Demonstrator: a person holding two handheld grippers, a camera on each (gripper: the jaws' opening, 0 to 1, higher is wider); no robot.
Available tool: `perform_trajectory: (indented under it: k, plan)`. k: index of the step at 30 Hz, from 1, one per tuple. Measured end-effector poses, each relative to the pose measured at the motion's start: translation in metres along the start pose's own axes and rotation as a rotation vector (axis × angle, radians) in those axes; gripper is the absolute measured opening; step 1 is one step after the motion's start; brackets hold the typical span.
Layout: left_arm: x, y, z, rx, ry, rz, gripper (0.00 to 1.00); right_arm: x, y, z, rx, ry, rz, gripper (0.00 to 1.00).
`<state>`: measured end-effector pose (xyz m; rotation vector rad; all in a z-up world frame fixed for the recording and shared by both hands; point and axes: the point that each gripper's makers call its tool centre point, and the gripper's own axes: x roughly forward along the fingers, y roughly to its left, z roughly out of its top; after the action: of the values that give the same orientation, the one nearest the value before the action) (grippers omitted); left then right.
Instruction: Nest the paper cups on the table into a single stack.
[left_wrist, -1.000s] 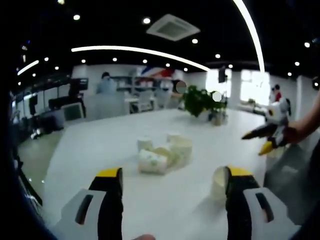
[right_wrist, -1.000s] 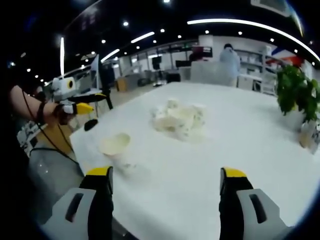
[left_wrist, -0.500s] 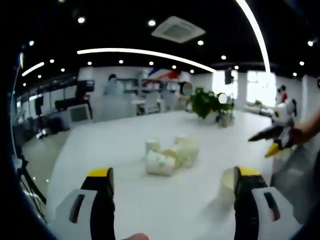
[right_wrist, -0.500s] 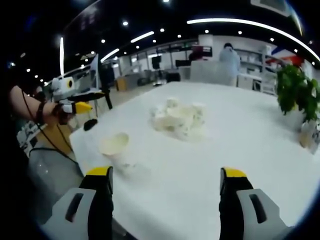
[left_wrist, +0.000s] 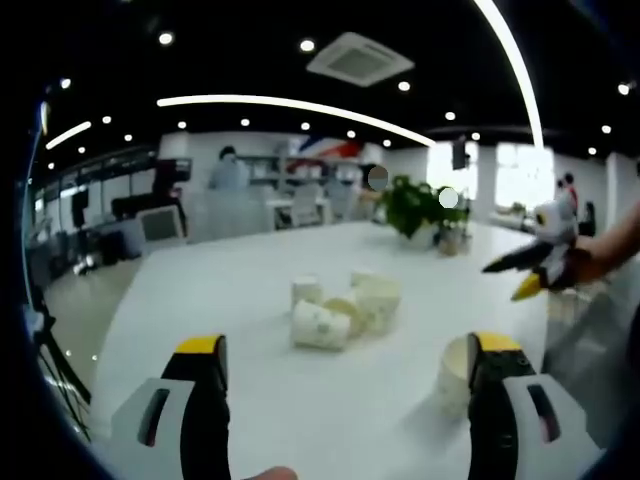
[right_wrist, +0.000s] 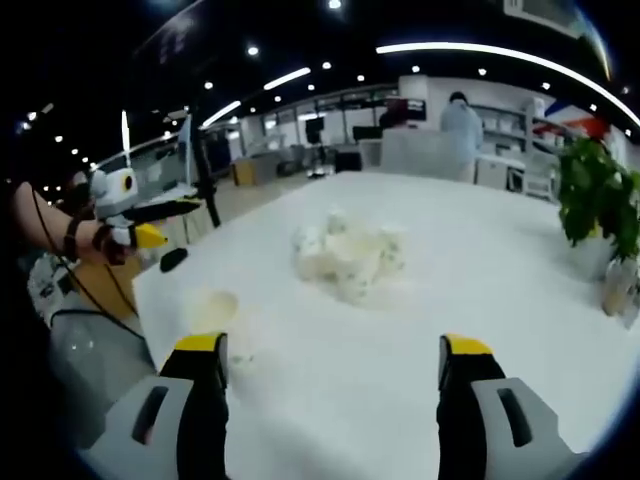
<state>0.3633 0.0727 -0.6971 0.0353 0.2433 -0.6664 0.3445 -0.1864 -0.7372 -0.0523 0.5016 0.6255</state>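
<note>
A pile of several white paper cups lies mid-table, some upright, some on their sides; the same pile appears ahead in the right gripper view. One single cup stands apart near the table edge, just inside my left gripper's right jaw, and shows as an open-mouthed cup at the lower left. My left gripper is open above the near table, holding nothing. My right gripper is open too, well short of the pile. Each gripper shows in the other's view, held by a hand: the right, the left.
A white table spans both views. A potted green plant and a small bottle stand at the far side. Desks, monitors and a standing person fill the office behind. The table edge runs near the single cup.
The right gripper view has shifted, so the pile and the single cup sit lower and further left. In the left gripper view, the other gripper has risen slightly. No cup has moved.
</note>
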Motion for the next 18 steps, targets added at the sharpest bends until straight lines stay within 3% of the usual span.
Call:
perform_trajectory:
  k: [8,18]
  plan:
    - [-0.002,-0.001,-0.001,-0.001,0.008,0.004,0.98,0.035,-0.017,0.018,-0.05,0.006,0.019,0.8]
    - [-0.003,0.0,-0.004,-0.019,0.023,0.027,0.98,0.073,-0.021,0.026,-0.078,0.025,0.061,0.78]
